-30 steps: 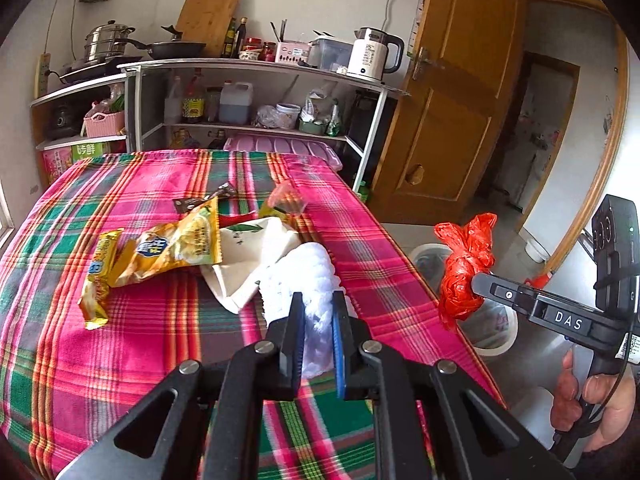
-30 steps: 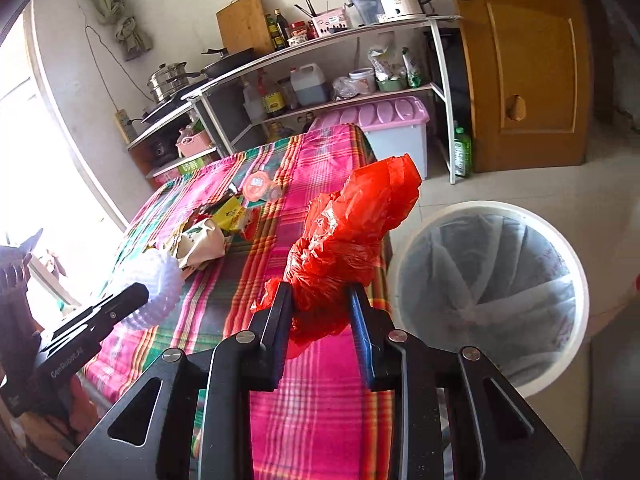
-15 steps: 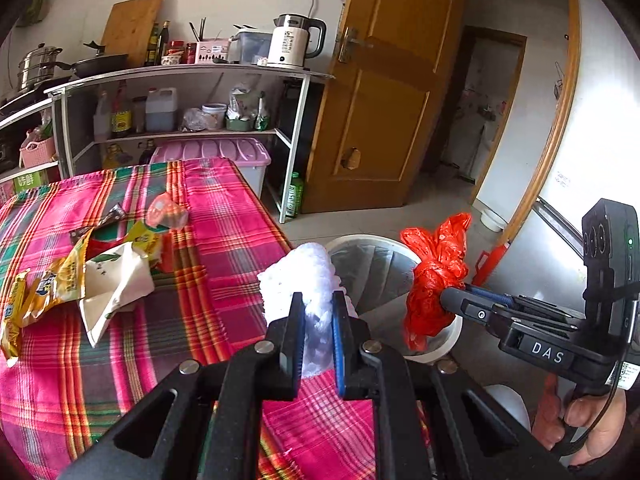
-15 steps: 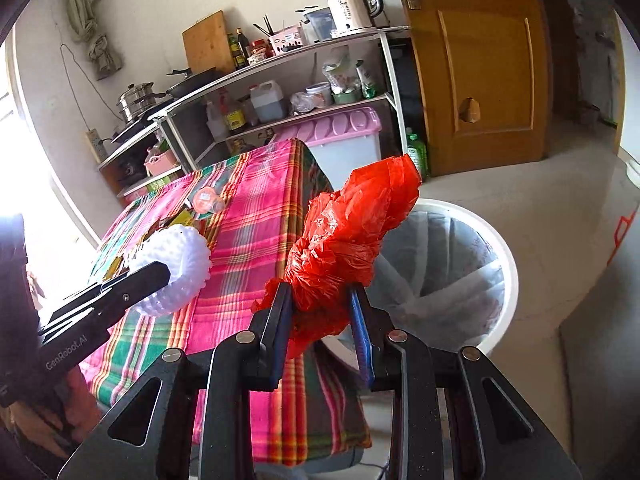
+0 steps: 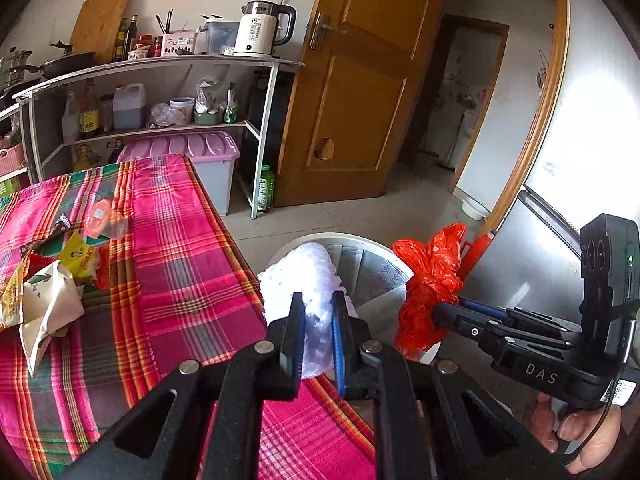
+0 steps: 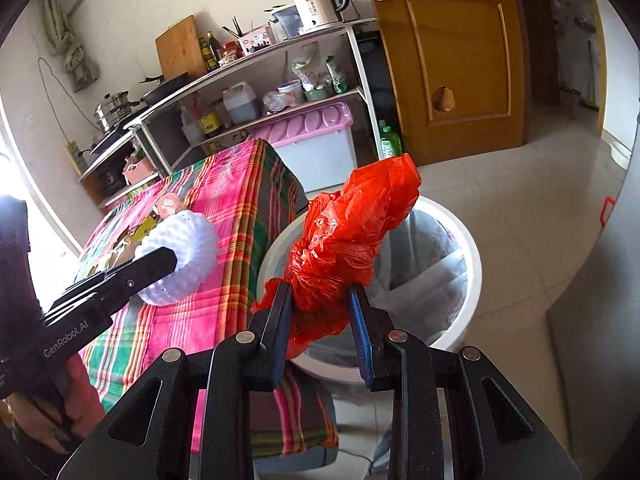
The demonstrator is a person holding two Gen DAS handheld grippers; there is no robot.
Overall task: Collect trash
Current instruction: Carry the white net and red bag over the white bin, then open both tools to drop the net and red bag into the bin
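Beside the table's [image 5: 172, 280] near corner stands one round white bin [image 6: 460, 240] with a clear liner. Your left gripper [image 5: 316, 320] is clamped on one white foam net [image 5: 304, 276], soft and dimpled, held over the table edge near the bin. Your right gripper [image 6: 320, 312] is clamped on one crumpled red plastic bag [image 6: 352, 236], above the bin's rim. Several wrappers [image 5: 48, 300] lie on the checked cloth.
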